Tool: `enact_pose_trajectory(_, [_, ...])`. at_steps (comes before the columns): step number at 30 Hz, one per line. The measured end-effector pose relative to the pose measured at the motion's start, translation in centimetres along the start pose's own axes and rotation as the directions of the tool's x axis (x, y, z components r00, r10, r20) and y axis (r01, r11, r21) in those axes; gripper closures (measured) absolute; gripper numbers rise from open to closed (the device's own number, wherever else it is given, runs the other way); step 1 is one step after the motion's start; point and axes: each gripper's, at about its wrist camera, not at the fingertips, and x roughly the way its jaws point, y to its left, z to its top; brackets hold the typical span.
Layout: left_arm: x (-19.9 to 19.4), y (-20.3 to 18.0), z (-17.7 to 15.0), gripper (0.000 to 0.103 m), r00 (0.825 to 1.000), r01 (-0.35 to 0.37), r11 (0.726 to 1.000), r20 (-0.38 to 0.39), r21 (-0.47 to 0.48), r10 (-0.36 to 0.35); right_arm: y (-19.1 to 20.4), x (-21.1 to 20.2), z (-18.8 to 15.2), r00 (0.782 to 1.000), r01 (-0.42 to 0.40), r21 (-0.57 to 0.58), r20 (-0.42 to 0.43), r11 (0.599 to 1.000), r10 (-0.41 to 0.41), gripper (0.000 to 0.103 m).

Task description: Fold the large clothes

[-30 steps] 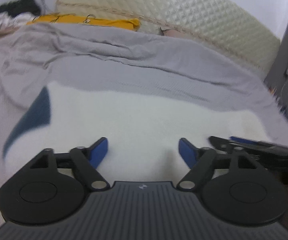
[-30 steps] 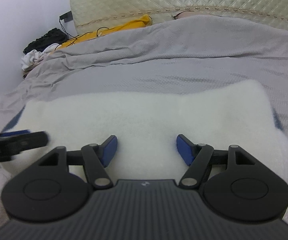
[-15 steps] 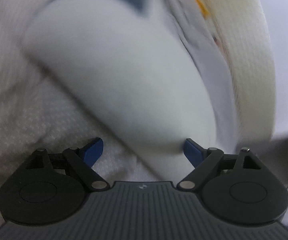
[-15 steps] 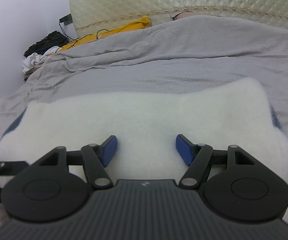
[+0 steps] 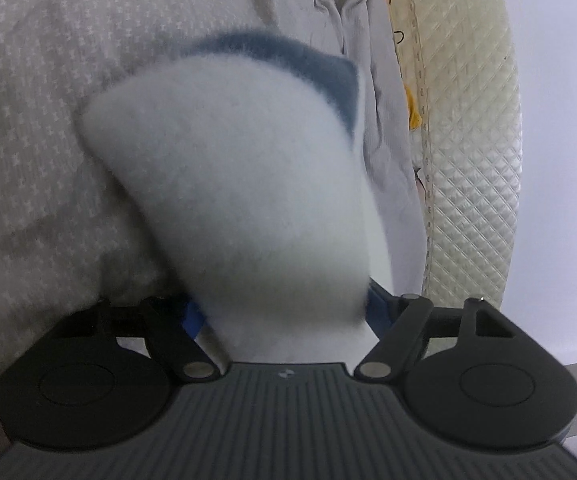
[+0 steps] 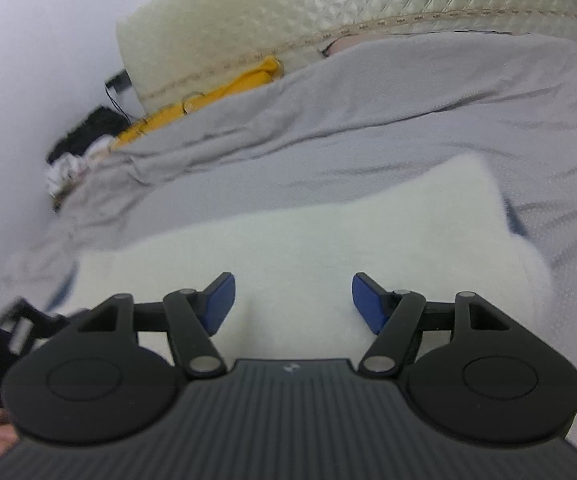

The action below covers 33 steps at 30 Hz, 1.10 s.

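A white fleecy garment (image 6: 328,236) with a blue trim lies folded into a long band on the grey bedspread (image 6: 408,120). My right gripper (image 6: 293,302) is open just above its near edge and holds nothing. In the left wrist view the garment's end (image 5: 240,184) fills the gap between my left gripper's (image 5: 284,312) wide-apart blue fingers (image 5: 192,316). The blue trim (image 5: 288,56) shows at the far end. The left gripper also appears at the far left of the right wrist view (image 6: 4,324).
A quilted cream headboard (image 6: 328,12) stands behind the bed. A yellow cloth (image 6: 208,96) lies along its base, with black and white clothes (image 6: 80,148) at the left corner. A white wall is at the left.
My left gripper has swung round to the garment's left end and pushed in until the fleece fills its open jaws. My right gripper has tilted slightly and stays open over the near edge.
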Motion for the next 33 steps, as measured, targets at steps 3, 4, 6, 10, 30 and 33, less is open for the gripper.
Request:
enact_pose_trajectory(3, [0.0,-0.3,0.2,0.036,1.000,-0.016,1.000,0.020,0.022,0.015,-0.3,-1.0,-0.4,0.999,-0.041,0.093,-0.023,0.995,0.044,0.033])
enact_pose_trajectory(4, [-0.2,-0.7,0.1,0.041,0.999,-0.027,0.998,0.033,0.050,0.025,-0.4,-1.2,-0.8,0.997,-0.059,0.126,-0.042,0.990,0.065,0.034])
enact_pose_trajectory(6, [-0.4,-1.7,0.7,0.045,0.997,-0.062,0.989,0.053,0.135,0.055,-0.5,-1.4,-1.7,0.992,-0.094,0.200,-0.066,0.975,0.110,0.033])
enact_pose_trajectory(10, [-0.8,-2.6,0.3,0.048,0.994,-0.077,0.977,0.087,0.201,0.061,-0.9,0.0,-3.5,0.955,-0.206,0.401,-0.116,0.893,0.272,0.007])
enact_pose_trajectory(30, [-0.5,-2.6,0.6,0.048,0.994,-0.069,0.980,0.093,0.187,0.053,-7.7,4.0,-5.6,0.992,-0.096,0.807,0.028,0.582,0.124,0.009])
enact_pose_trajectory(33, [-0.1,-2.3,0.8,0.047,0.995,-0.064,0.980,0.091,0.190,0.047,-8.4,4.2,-5.4,0.994,-0.093,0.823,0.046,0.561,0.098,0.008])
